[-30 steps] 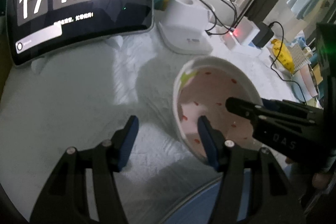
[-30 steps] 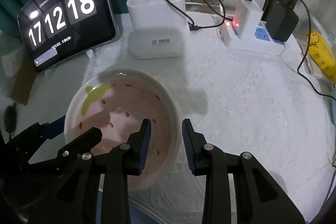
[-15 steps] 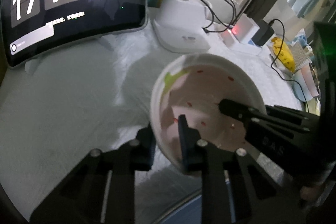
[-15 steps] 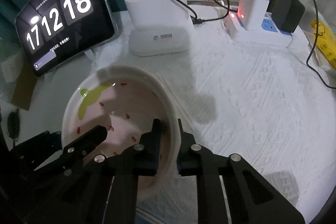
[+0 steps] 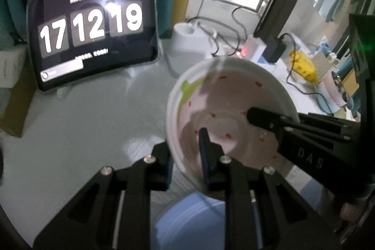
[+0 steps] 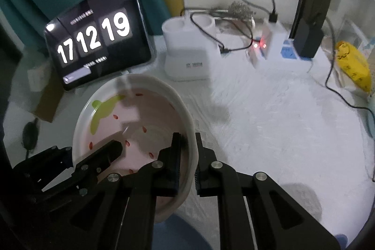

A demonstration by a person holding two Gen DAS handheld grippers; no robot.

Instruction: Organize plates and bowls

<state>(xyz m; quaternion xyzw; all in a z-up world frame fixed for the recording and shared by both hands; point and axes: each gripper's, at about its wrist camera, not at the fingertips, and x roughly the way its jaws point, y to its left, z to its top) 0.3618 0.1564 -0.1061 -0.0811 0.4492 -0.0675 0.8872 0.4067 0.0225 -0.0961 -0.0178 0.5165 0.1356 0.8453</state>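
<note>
A white bowl (image 5: pixel 229 100) with a pink inside, red specks and a green leaf hangs tilted above the table. My left gripper (image 5: pixel 186 156) is shut on its near-left wall, one pad inside and one outside. My right gripper (image 6: pixel 187 151) is shut on the bowl (image 6: pixel 131 114) at the opposite wall in the same way. In each wrist view the other gripper's inner finger (image 5: pixel 257 116) (image 6: pixel 112 149) reaches into the bowl. A blue dish (image 5: pixel 187 222) (image 6: pixel 182 233) lies just below the bowl at the bottom edge, mostly hidden.
A tablet (image 6: pixel 96 39) showing a clock stands at the back left. A white charging base (image 6: pixel 187 55), a power strip with plugs (image 6: pixel 276 46) and cables sit at the back. A yellow bag (image 6: pixel 351 65) lies far right. White cloth (image 6: pixel 269 121) covers the table.
Both grippers closed on the bowl's walls, then rose with it. The bowl has left the cloth, and more of the blue dish shows beneath it.
</note>
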